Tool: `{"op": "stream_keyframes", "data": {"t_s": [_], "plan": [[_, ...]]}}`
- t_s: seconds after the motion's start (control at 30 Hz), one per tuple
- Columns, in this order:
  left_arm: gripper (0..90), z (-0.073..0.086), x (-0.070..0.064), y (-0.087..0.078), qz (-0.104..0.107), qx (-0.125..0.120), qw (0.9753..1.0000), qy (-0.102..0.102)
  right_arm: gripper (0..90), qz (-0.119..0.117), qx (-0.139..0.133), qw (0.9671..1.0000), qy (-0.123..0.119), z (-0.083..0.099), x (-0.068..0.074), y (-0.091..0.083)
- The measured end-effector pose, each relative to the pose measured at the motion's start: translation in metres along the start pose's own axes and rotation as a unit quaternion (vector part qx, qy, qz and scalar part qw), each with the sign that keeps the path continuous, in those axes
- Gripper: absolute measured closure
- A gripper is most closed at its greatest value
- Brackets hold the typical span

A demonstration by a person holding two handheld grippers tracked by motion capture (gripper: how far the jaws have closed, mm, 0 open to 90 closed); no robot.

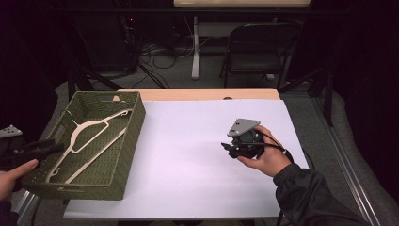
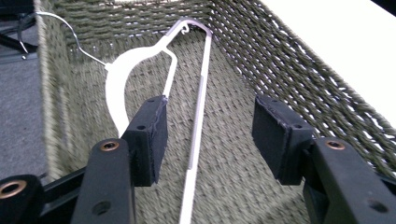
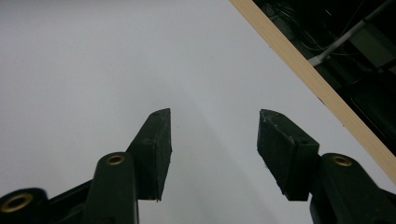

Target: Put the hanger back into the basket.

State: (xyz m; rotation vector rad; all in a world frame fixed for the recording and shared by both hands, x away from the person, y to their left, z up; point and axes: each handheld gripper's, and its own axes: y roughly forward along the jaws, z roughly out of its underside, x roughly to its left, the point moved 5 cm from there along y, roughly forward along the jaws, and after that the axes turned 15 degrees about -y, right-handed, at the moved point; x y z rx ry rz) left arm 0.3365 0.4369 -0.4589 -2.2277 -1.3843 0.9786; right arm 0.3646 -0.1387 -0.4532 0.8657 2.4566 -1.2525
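An olive woven basket stands on the left end of the white table. A cream clothes hanger with a wire hook lies slanted inside it. My left gripper reaches over the basket's left rim. In the left gripper view it is open, the hanger lies below it on the basket floor, and the hanger's thin bar runs between the jaws without touching them. My right gripper is held in a hand over the table's right half. It is open with nothing between its pads.
The table's wooden far edge lies beyond the white sheet. Behind the table are a black folding chair, a white desk leg and floor cables. The basket's woven wall rises close on the left gripper's right.
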Motion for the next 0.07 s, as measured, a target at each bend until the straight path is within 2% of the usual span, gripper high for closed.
{"op": "stream_keyframes", "data": {"t_s": [0.07], "plan": [[45.3, 0.0043, -0.0088, -0.0034, -0.008, -0.008, 0.9999, 0.001, 44.6, 0.003, 0.003, 1.0, -0.002, 0.0028, 0.0016, -0.0021]]}}
